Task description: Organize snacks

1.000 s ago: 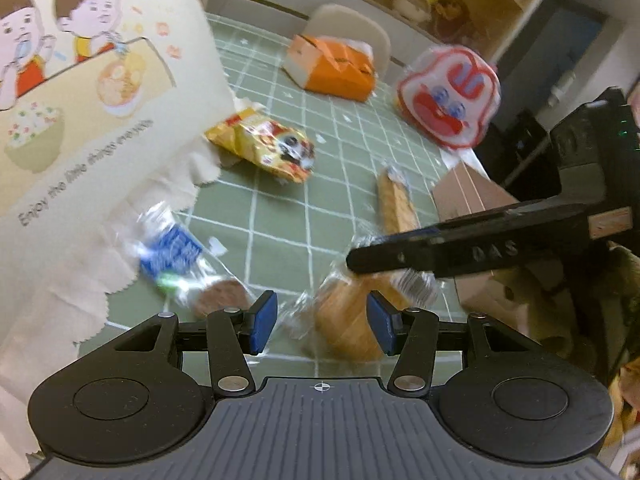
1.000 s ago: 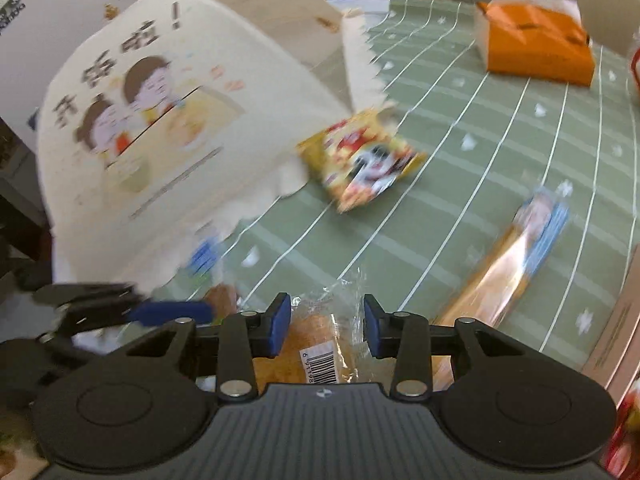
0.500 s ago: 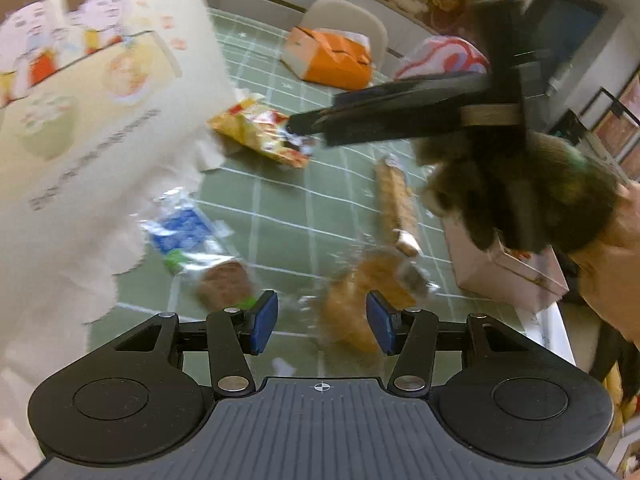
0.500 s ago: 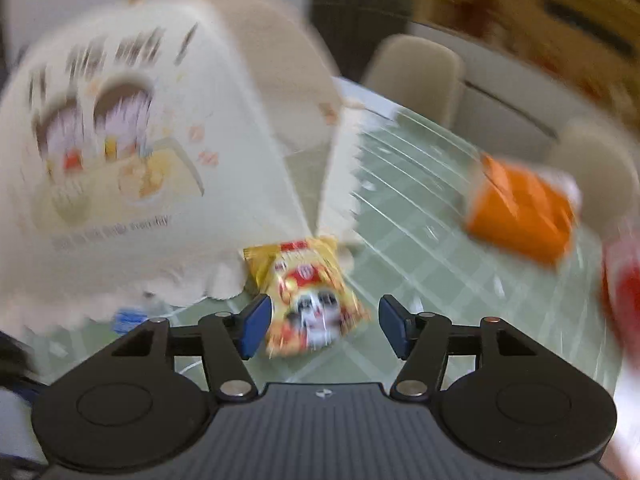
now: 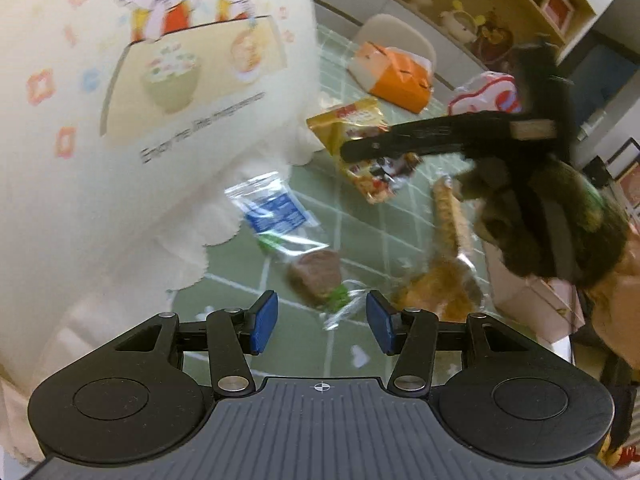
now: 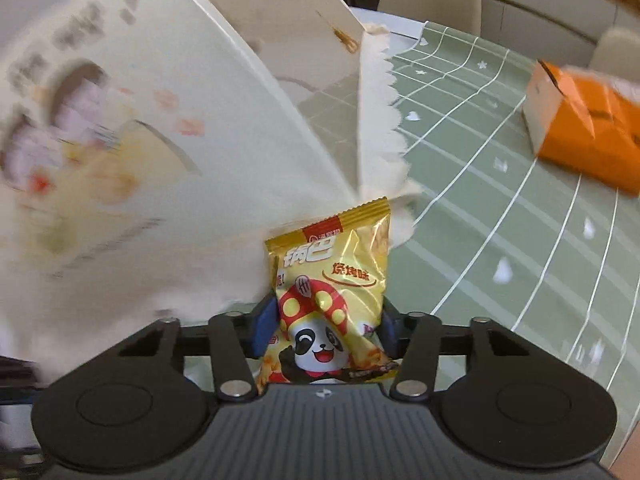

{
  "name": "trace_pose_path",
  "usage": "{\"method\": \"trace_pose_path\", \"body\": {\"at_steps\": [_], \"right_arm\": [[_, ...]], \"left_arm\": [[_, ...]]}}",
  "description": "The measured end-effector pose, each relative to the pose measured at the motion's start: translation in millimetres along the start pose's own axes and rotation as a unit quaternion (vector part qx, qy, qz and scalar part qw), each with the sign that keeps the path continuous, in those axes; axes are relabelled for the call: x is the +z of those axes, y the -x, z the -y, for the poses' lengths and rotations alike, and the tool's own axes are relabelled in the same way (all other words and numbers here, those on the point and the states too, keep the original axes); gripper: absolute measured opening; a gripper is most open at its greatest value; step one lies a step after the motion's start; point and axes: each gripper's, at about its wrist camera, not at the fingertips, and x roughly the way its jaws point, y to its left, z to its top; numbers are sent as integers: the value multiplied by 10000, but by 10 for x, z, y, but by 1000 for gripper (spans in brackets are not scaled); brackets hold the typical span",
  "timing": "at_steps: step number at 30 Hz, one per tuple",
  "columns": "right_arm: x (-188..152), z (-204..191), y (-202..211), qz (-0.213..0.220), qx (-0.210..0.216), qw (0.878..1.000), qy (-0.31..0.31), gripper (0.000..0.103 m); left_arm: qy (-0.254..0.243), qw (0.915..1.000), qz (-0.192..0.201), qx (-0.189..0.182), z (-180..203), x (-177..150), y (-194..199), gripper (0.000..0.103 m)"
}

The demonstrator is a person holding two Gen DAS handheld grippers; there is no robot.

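The right tongs [image 6: 322,330] have just been closing on a yellow panda snack pack [image 6: 330,292], and their blue pads now press its lower sides, so the pack stands upright between them, its top edge touching the scalloped rim of a large cream paper bag [image 6: 168,152] that fills the view from 9 to 12 o'clock. In the left wrist view the same yellow pack [image 5: 360,152] sits toward 1 o'clock, crossed by the dark bar of the right tongs [image 5: 436,138]. The left tongs [image 5: 322,322] stand about half open with nothing between the pads, hovering over the green grid-patterned tabletop [image 5: 360,236]. Just beyond them lies a clear-wrapped brown cake [image 5: 316,276], and at 2 o'clock of them a wrapped golden bun [image 5: 438,292], with a long wrapped bread stick [image 5: 448,216] farther off. An orange box [image 6: 588,124] rests on the tabletop well apart at 2 o'clock in the right wrist view.
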Motion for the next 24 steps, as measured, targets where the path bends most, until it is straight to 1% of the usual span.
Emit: {"method": "trace_pose_path", "body": {"at_steps": [3,5,7,9,11,13,14,17,19,22,24], "right_arm": [[-255,-10,493,403,329,9979,-376,47],[-476,-68,840,671,418,9956,-508,47],[-765,-104,1230,909,406,9933,-581,47],[-1055,-125,1521,1014,317,9924,-616,47],[-1267,-111,1691,1057,239,9919,-670,47],[-1559,-97,1899,1117,204,9900,-841,47],[-1714,-89,1978,1124,201,9888,-960,47],[-2089,-32,2026,1003,153,9855,-1362,47],[-2366,0,1992,821,-77,9827,-1659,47],[-2685,51,1958,657,-429,9764,-2010,47],[-2842,90,1964,606,-578,9710,-2241,48]], "left_arm": [[-154,9999,46,-53,142,19,11,54],[-287,9995,37,-114,261,42,-3,54],[-479,9987,-28,-164,411,66,-57,54],[-730,9972,-90,-161,587,77,-124,54],[-1020,9945,-130,-196,763,58,-175,54],[-1432,9894,-181,-159,948,34,-265,54],[-1683,9854,-255,-61,1036,16,-327,54],[-2232,9731,-501,272,1234,-53,-474,54],[-2500,9657,-569,416,1334,-96,-521,55],[-2620,9616,-648,503,1387,-119,-536,55],[-2717,9582,-679,589,1426,-129,-562,55]]}}
